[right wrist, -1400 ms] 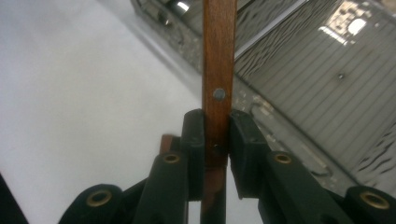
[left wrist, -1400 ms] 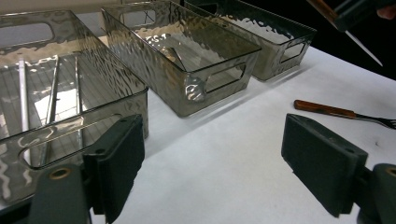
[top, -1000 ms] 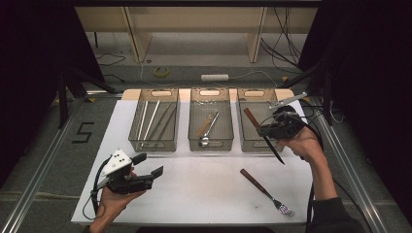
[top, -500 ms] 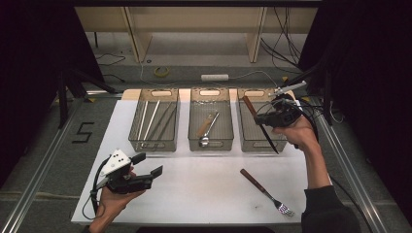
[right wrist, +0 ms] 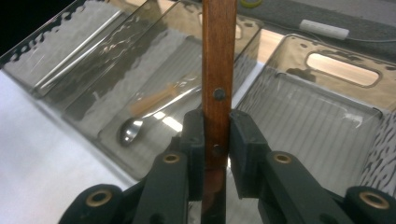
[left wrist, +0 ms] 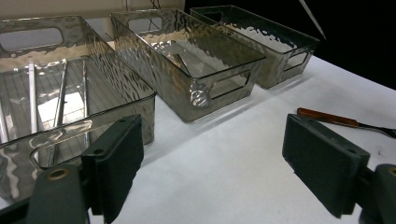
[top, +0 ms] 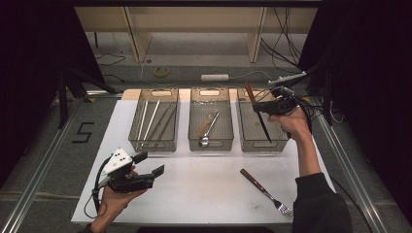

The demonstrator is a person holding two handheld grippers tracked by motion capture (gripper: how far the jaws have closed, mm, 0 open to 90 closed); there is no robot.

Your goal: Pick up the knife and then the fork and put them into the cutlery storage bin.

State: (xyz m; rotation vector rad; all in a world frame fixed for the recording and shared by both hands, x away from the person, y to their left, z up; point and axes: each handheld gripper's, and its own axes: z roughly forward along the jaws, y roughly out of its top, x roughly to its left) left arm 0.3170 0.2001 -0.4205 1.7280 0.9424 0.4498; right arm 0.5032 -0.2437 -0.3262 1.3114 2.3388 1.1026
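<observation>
1. Wooden-handled knife [top: 256,112] sitting clamped in right gripper [top: 272,106], upper right of high view, hanging over the rightmost bin [top: 262,127].
2. Pinching the wood handle [right wrist: 217,84] between both pads in right gripper view, jaws closed on it just at the lower rivet; handle running straight up centre frame, blade end [right wrist: 213,196] dropping out the bottom.
3. Slanting in high view: handle end up-left near the bin's far rim, dark blade pointing down-right into the bin.
4. Showing as a thin pale sliver [left wrist: 312,17] at upper right of left gripper view, above the far bin.
5. Left gripper [top: 151,164] hovering at lower left of high view above the white table [top: 204,194], jaws standing wide apart, nothing between them.
6. Pads [left wrist: 116,161] framing bare white surface in left gripper view, left one low-left, the other low-right.
7. Fork [top: 266,191] lying on the table lower right of centre in high view, brown handle up-left, tines down-right, well apart from both grippers.
8. Middle bin [top: 210,121] holding a spoon [top: 208,132] with bowl toward the near end, plus a wood-handled piece beside it.
9. Left bin [top: 154,121] holding several long thin sticks [top: 146,119] lying lengthwise; cannot tell exactly what kind.
</observation>
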